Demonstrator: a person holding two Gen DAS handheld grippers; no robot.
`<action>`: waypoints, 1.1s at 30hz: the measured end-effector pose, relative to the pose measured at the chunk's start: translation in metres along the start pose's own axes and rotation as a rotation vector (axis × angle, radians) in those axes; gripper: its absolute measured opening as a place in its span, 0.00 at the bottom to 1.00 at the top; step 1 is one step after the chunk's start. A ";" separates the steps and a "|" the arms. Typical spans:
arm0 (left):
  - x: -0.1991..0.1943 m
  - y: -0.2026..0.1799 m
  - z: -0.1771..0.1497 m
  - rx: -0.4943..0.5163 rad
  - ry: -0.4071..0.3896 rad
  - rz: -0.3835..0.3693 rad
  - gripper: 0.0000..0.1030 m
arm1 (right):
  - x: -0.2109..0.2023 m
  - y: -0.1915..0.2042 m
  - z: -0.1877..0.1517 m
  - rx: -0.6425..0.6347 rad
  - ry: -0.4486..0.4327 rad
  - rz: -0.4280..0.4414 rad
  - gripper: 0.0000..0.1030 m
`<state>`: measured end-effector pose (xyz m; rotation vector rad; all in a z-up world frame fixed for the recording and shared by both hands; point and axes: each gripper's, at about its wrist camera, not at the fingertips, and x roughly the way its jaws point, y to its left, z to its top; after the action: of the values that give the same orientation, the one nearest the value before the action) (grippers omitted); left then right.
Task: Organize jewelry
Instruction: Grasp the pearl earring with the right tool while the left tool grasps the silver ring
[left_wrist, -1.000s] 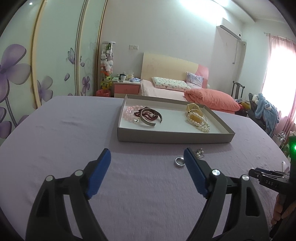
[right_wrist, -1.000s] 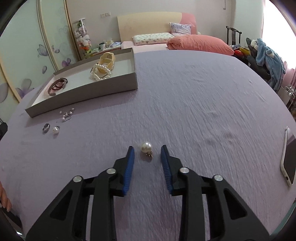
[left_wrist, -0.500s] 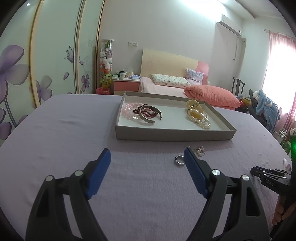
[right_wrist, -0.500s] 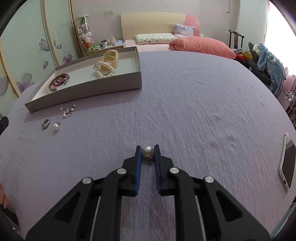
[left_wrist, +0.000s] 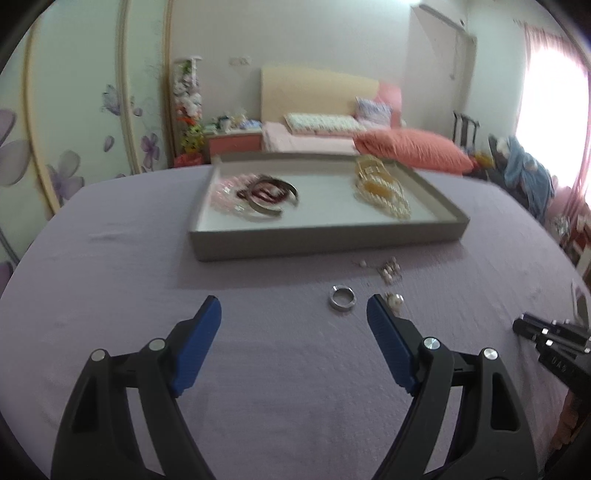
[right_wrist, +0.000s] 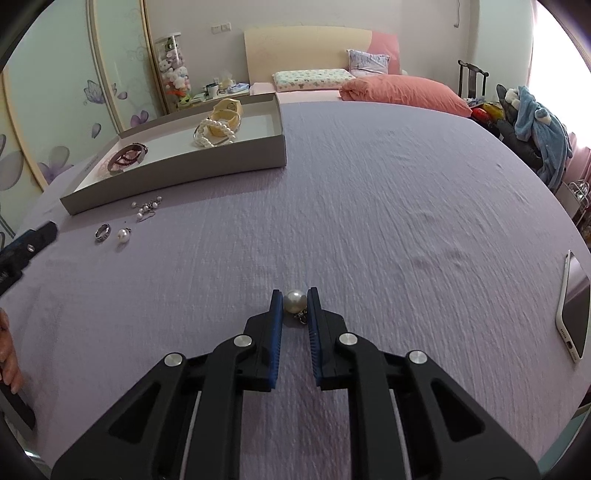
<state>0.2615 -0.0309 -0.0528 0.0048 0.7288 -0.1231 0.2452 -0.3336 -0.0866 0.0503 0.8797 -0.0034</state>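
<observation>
Lavender tabletop (right_wrist: 369, 184): right claw (right_wrist: 294, 301) pinches a pearl earring (right_wrist: 294, 301); left claw (left_wrist: 293, 314) gapes wide. Next, carry it to the tray (right_wrist: 177, 170).

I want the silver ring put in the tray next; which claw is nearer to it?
Left. The left claw is open just short of the silver ring; the right claw, shut on a pearl earring, sits well off to the ring's right.
</observation>
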 end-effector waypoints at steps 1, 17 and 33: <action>0.004 -0.003 0.001 0.017 0.019 -0.004 0.76 | 0.000 0.000 0.000 0.000 0.000 0.000 0.14; 0.059 -0.034 0.014 0.072 0.184 -0.036 0.49 | 0.001 -0.003 0.001 0.009 0.006 0.019 0.14; 0.057 -0.020 0.018 -0.005 0.166 -0.055 0.21 | 0.001 -0.002 0.001 0.010 0.007 0.021 0.14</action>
<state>0.3136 -0.0575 -0.0769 -0.0098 0.8957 -0.1749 0.2465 -0.3358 -0.0873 0.0692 0.8863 0.0116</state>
